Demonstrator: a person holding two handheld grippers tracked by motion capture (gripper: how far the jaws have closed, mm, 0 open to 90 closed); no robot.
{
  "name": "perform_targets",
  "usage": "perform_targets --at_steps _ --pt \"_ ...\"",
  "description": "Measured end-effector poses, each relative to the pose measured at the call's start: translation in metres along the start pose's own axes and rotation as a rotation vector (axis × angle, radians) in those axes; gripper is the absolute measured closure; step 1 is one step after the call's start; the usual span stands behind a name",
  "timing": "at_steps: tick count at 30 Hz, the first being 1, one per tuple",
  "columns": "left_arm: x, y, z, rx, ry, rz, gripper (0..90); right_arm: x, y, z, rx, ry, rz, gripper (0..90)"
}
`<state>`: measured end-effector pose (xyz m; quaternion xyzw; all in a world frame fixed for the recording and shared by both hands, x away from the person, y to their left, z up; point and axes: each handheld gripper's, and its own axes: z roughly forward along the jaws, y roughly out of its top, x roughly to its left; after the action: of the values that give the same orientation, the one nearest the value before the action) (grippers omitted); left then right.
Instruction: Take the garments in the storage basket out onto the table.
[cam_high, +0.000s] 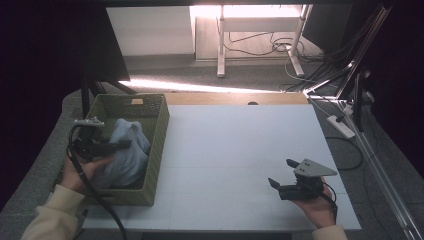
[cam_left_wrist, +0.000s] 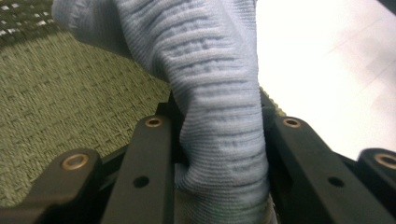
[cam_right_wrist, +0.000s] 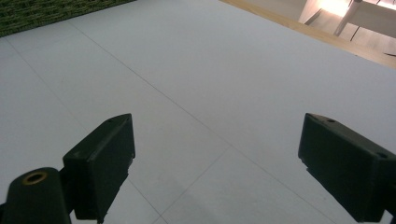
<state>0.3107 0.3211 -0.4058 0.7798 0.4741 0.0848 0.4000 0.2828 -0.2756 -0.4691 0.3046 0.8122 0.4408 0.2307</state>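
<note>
A light blue knitted garment (cam_high: 125, 152) lies bunched inside an olive woven basket (cam_high: 159, 142) at the table's left. My left gripper (cam_high: 122, 144) reaches into the basket from its left side and is shut on a fold of that garment. In the left gripper view the ribbed blue cloth (cam_left_wrist: 219, 116) is pinched between both black jaws and rises up past them. My right gripper (cam_high: 281, 176) rests low over the white table top at the front right, jaws wide apart. Its fingers (cam_right_wrist: 100, 163) have nothing between them.
The white table top (cam_high: 235, 150) stretches from the basket to the right edge. A wooden strip (cam_high: 235, 98) runs along the far edge. Beyond it stand white desk legs and cables on the floor. A metal frame (cam_high: 350, 85) rises at the right.
</note>
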Motion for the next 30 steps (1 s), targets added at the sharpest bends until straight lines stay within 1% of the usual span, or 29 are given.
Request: perform_targets --at_steps 3,6,7,8,13,16,19,21,23,24,30 --pt "0.000 0.001 -0.006 -0.046 0.016 -0.006 70.2 0.000 0.000 0.000 0.000 0.001 0.000 11.4" --pt "-0.001 0.003 -0.013 -0.093 0.032 0.001 70.2 0.000 0.000 0.000 0.002 0.000 0.000 11.4" --pt "-0.003 0.004 -0.018 -0.120 0.039 0.006 70.3 0.000 0.000 0.000 0.003 0.000 -0.002 11.4" --pt "-0.003 0.004 -0.018 -0.120 0.039 0.006 70.3 0.000 0.000 0.000 0.003 0.000 -0.002 11.4" --pt "-0.006 0.009 -0.027 -0.171 0.046 0.017 70.3 0.001 0.000 0.001 0.005 0.000 -0.005 11.4" --pt "-0.006 0.010 -0.028 -0.181 0.044 0.017 70.3 0.001 0.000 0.001 0.006 -0.001 -0.005 11.4" --pt "-0.007 0.012 -0.031 -0.207 0.044 0.014 70.3 0.001 0.000 0.001 0.008 -0.003 -0.006 11.4" --pt "-0.007 0.013 -0.031 -0.213 0.047 0.014 70.3 0.001 -0.001 0.001 0.006 0.002 -0.006 11.4" --pt "-0.008 0.015 -0.034 -0.232 0.052 0.012 70.3 0.001 -0.001 0.001 0.007 0.008 -0.004 11.4" --pt "-0.008 0.015 -0.034 -0.232 0.052 0.012 70.3 0.001 -0.001 0.001 0.007 0.008 -0.004 11.4" --pt "-0.008 0.020 -0.041 -0.273 0.051 0.002 70.3 0.001 -0.001 0.001 0.007 0.006 -0.006 11.4"
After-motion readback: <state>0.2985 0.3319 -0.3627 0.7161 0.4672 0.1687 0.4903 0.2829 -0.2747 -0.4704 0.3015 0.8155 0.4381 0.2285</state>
